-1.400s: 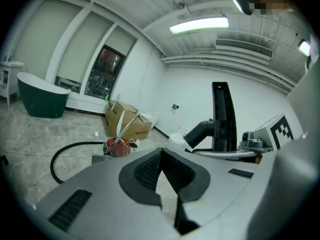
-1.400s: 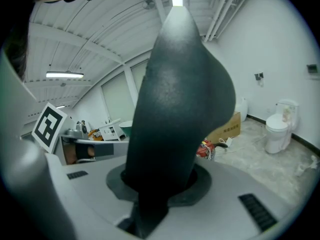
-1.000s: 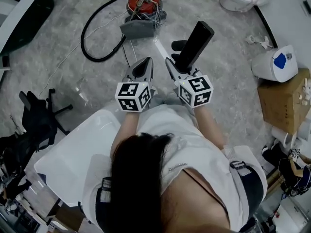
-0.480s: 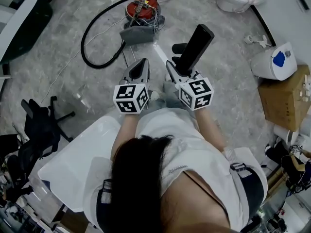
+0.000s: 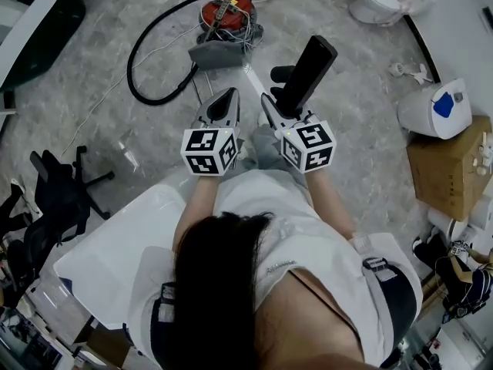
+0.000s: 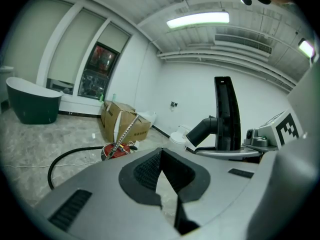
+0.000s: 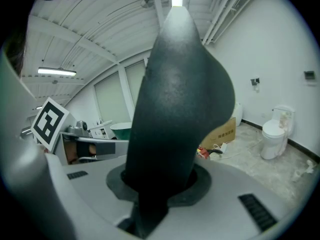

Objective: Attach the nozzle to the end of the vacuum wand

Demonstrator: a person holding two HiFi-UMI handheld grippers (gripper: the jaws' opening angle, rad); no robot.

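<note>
Seen from above: R hand-held gripper (image 5: 271, 106), approx 1 o'clock of frame centre, is clamped on the black nozzle (image 5: 308, 68), which sticks up & away. L hand-held gripper (image 5: 223, 106) is just beside it at 11 o'clock, jaws together, empty. Red vacuum (image 5: 228, 10) w/ black hose (image 5: 142, 56) is on the floor at 12 o'clock.

Black nozzle (image 5: 308, 69), red vacuum canister (image 5: 229, 8)

Forearms stretched toward 12 o'clock, left gripper (image 5: 226, 100) jaws together, empty, right gripper (image 5: 271, 103) at its 3 o'clock, clamped on nozzle (image 5: 307, 69)
</note>
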